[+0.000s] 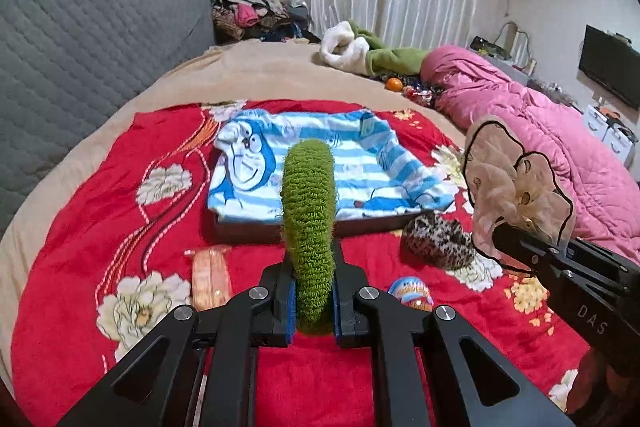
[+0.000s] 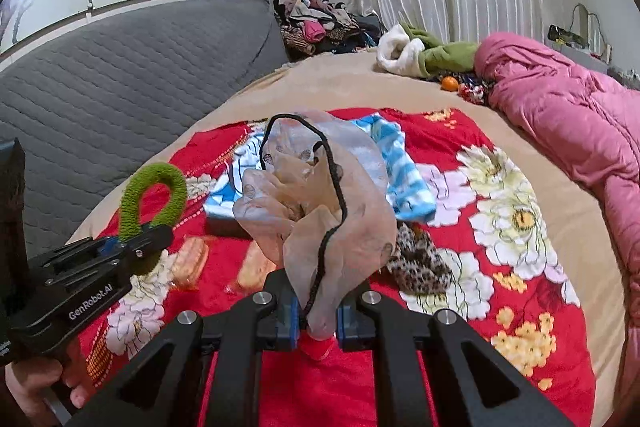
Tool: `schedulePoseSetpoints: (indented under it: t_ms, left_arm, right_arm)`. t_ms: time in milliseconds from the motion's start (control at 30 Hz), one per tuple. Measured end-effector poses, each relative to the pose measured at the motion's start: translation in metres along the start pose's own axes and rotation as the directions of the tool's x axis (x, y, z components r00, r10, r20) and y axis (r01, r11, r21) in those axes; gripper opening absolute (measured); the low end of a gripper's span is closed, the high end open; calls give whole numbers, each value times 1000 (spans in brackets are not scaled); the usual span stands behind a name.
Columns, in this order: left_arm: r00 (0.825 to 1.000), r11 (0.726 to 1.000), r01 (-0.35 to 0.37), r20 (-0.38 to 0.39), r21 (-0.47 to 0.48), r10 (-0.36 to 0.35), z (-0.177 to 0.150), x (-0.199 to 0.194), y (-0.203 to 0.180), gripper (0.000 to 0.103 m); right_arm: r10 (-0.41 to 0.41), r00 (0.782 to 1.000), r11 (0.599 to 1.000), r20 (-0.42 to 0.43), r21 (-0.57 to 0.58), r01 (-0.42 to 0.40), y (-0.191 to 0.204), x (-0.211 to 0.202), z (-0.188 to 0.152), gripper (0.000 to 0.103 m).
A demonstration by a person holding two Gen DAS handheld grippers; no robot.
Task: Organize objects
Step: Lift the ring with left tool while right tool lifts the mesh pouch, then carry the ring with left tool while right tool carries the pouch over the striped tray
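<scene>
Left wrist view: your left claw (image 1: 314, 311) is clamped on a green fuzzy knitted hair loop (image 1: 308, 211), held clear above the red floral blanket (image 1: 80, 307). Right wrist view: your right claw (image 2: 316, 319) pinches a sheer beige scrunchie with black cord trim (image 2: 316, 195), also aloft. Both are gripped low so they stand upright. Likely destination, the dark tray (image 1: 248, 227) under the blue striped cartoon shirt (image 1: 360, 171). Leopard-print scrunchie (image 1: 438, 241) remains on the bed.

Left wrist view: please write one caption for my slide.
Left tongs grip a green hair tie above a red blanket.
</scene>
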State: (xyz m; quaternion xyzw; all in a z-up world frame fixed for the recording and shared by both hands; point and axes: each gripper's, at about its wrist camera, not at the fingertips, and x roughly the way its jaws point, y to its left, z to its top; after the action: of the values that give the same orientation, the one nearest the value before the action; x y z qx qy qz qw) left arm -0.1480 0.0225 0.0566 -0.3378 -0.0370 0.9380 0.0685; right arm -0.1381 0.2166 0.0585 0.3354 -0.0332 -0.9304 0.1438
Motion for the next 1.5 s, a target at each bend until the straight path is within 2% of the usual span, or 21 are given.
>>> schedulePoseSetpoints:
  t_ms: [567,833,1100,1300,1500]
  left_arm:
    - [999,1000,-13,38,-4,13,52,11,0,13]
    - [998,1000,-29,47,-10,29,73,30,1,13]
    - [998,999,-48,45,-20,49,95,62,5,13]
    - [997,997,-66,41,-34,68,110,91,14,13]
    - [996,995,-87,12,-45,87,113,124,23,13]
  right_arm:
    - [14,997,1000,75,5,-15,9,5,51,13]
    - [12,996,1000,90,-4,-11,8,17,71,13]
    - [14,995,1000,94,2,-15,2,44,92,13]
    - [25,998,999,65,22,-27,-6,75,107,13]
    - [29,999,999,37,27,-30,-14,108,118,13]
